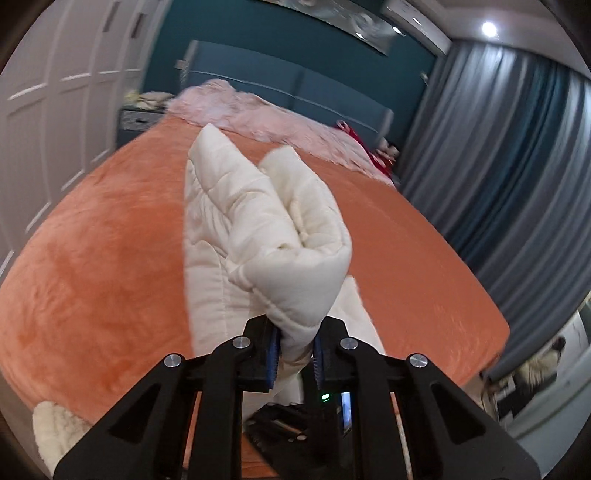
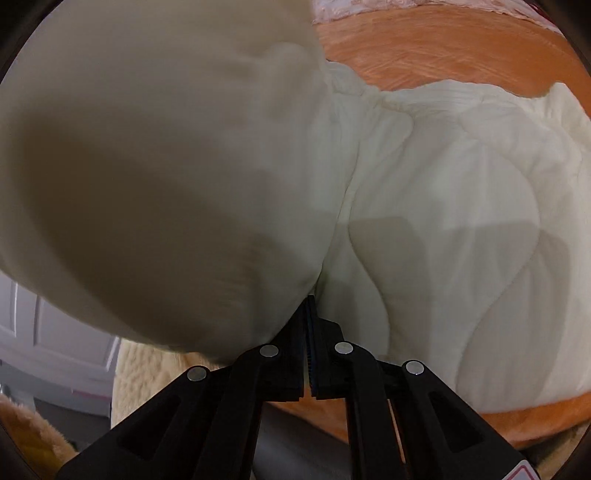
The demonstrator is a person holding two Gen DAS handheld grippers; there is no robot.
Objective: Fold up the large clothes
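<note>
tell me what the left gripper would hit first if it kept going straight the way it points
The left gripper is shut on a bunched fold of the cream coat, which fills the line ahead. Beyond it, probably the orange blanket on the bed; depth is unclear.

The room is a bedroom. The bed (image 1: 92,258) carries an orange plush cover and serves as the reference landmark. A pink fuzzy blanket (image 1: 258,114) lies bunched across its far end. Behind that end stands a teal padded headboard (image 1: 295,81) against a teal wall (image 1: 221,33). White panelled wardrobe doors (image 1: 55,92) run along the left of the bed. Grey-blue curtains (image 1: 498,166) hang to its right. A lit ceiling spotlight (image 1: 488,28) sits above the curtains. A nightstand (image 1: 138,120) stands at the bed's far left corner.
</note>
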